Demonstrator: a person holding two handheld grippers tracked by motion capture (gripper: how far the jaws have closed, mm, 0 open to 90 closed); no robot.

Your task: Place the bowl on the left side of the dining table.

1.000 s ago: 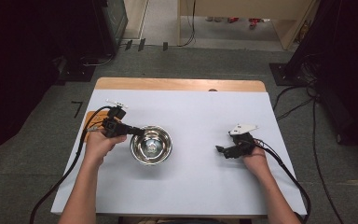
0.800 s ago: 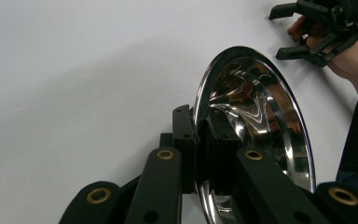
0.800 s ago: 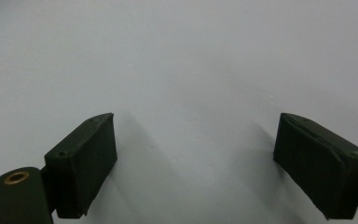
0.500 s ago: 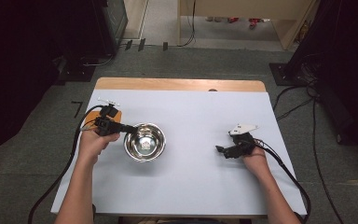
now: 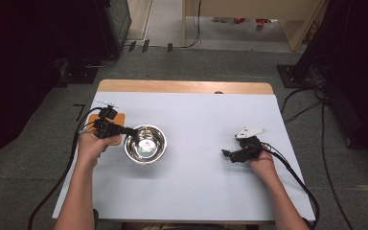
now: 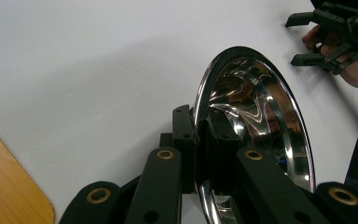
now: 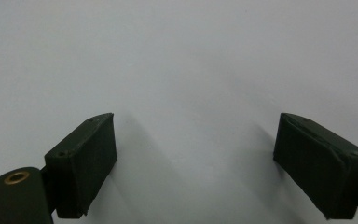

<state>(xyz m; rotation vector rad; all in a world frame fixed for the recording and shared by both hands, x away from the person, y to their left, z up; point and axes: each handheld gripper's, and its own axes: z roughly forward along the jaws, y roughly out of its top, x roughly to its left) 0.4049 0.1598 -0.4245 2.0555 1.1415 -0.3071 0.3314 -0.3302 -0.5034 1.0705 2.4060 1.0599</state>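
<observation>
One gripper (image 6: 198, 140) pinching bowl (image 5: 145, 143) rim

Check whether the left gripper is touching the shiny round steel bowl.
Touching. In the left gripper view the left gripper has its jaws clamped on the rim of the shiny round steel bowl, one inside and one outside.

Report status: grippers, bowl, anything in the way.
Left gripper shut on the steel bowl, pinching its rim, one jaw inside and one outside. Right gripper open over bare white table, holding nothing. Nothing between bowl and right gripper.
</observation>
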